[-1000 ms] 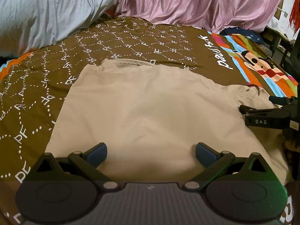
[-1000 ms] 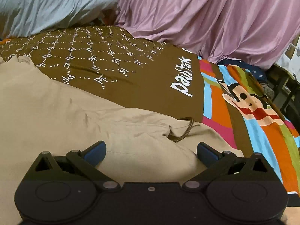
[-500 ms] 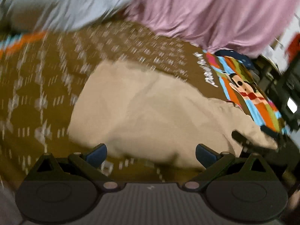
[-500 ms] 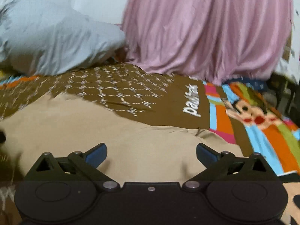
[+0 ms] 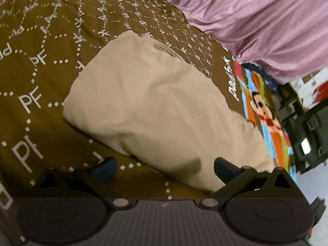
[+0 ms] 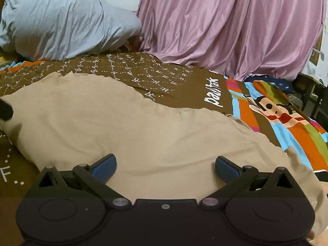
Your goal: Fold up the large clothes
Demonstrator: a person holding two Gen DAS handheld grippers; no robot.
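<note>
A big tan cloth garment (image 5: 155, 106) spread flat on a brown bed cover with white dotted lines and "PF" letters (image 5: 37, 78). Soft and a bit wrinkled, with a rounded fold along the near edge. A collar-like opening (image 5: 164, 49) at the far end of the tan cloth, seen in the left view.

Left gripper (image 5: 165, 167) low over the bed, close to the near edge of the tan cloth. Fingers wide apart, nothing held. Blue left pad (image 5: 105, 169) over the brown cover, right pad (image 5: 224, 169) just by the edge of the cloth; cannot tell if touching.

Right gripper (image 6: 165, 168) low over the same tan garment (image 6: 143, 135), near its front side. Fingers also wide apart, nothing between the blue pads (image 6: 104, 167). Tan cloth under both pads in this view.

A bright picture of a cartoon monkey with stripes of orange, blue, green and pink (image 6: 283, 114) on the right part of the bed cover (image 6: 127, 71), past the end of the garment. White words (image 6: 213, 94) on the brown part next to it.

A puffy light blue-grey pillow (image 6: 61, 20) at the far left of the bed. A shiny pink-purple draped cloth (image 6: 235, 24) hanging behind the bed, down to the cover. Dark furniture (image 5: 305, 135) off the right side of the bed in the left view, blurry.

A small dark thing (image 6: 5, 110) at the far left edge of the right view, on the tan cloth; too cut off to tell what.
</note>
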